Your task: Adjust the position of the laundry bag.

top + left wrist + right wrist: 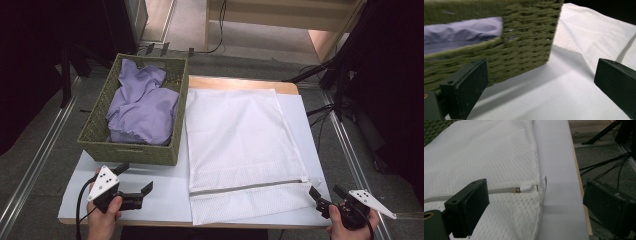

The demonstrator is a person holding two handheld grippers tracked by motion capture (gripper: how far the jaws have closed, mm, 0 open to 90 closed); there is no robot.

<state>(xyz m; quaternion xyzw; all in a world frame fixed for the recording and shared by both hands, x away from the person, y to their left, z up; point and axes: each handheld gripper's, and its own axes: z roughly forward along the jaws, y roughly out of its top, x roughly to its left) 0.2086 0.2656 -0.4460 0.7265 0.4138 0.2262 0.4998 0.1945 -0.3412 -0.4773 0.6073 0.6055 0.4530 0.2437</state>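
- The right gripper [326, 196] is hovering at the near right corner of the table [165, 200], its jaws standing wide apart with nothing between them; in the right gripper view they are framing the zipper pull [526, 187] of the mesh laundry bag [240, 145].
- The left gripper [135, 189] is resting low over the near left part of the table, its jaws likewise spread and empty, pointing towards the near corner of the woven basket [100, 135].
- The laundry bag is lying flat on the table, just right of the basket, running from the far edge to the near edge.
- It is looking light, limp and thin; judging by its folds, it is likely to sag and bunch when lifted, and one layer may be sliding over the other.
- The best hold is probably the small white zipper pull at the near right end of the grey zipper [250, 187], with the white loop [543, 186] just beside it; the other gripper could be pinching the mesh near the zipper to steady it.
- The pull is small and flat, so it may be slipping from wide pads unless taken squarely.
- The bag is white with a fine diamond-patterned mesh, rectangular, its zipper crossing the near end and appearing closed.
- The lilac garment [142, 105] is sitting crumpled in the basket, soft and easily gathered.
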